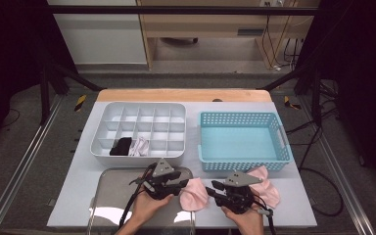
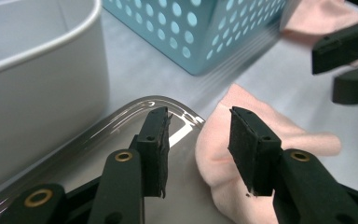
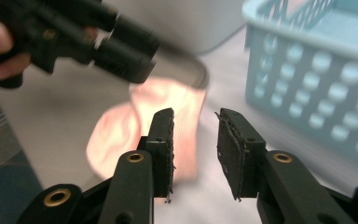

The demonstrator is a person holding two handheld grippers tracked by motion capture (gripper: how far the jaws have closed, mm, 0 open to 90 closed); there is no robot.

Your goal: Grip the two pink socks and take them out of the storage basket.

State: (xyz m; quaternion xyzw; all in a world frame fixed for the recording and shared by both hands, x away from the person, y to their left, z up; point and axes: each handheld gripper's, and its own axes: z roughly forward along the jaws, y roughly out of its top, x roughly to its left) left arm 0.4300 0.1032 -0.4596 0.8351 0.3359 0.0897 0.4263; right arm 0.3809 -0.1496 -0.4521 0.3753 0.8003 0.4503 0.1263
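**High view: two grippers over pink socks beside the blue basket**

High view sets the blue perforated basket point(image 1: 245, 142) as the landmark. A white divided organiser point(image 1: 139, 131) stands just to its left, with a black sock point(image 1: 121, 146) and a pale sock point(image 1: 139, 146) in its front compartments. In front of the organiser lies a clear plastic tray point(image 1: 112, 196).

One pink sock point(image 1: 194, 194) lies in front of the basket's near-left corner, at the tray's right edge. A second pink sock point(image 1: 267, 188) lies in front of the basket's near-right part.

The left gripper point(image 1: 176, 186) sits at the first sock; in the left gripper view its jaws stand spread, one over the tray, the other over the sock point(image 2: 261, 154), not pinching it. The right gripper point(image 1: 216, 188) lies between the two socks, jaws apart, nothing gripped; the right gripper view shows that sock point(image 3: 144, 126) just beyond them.
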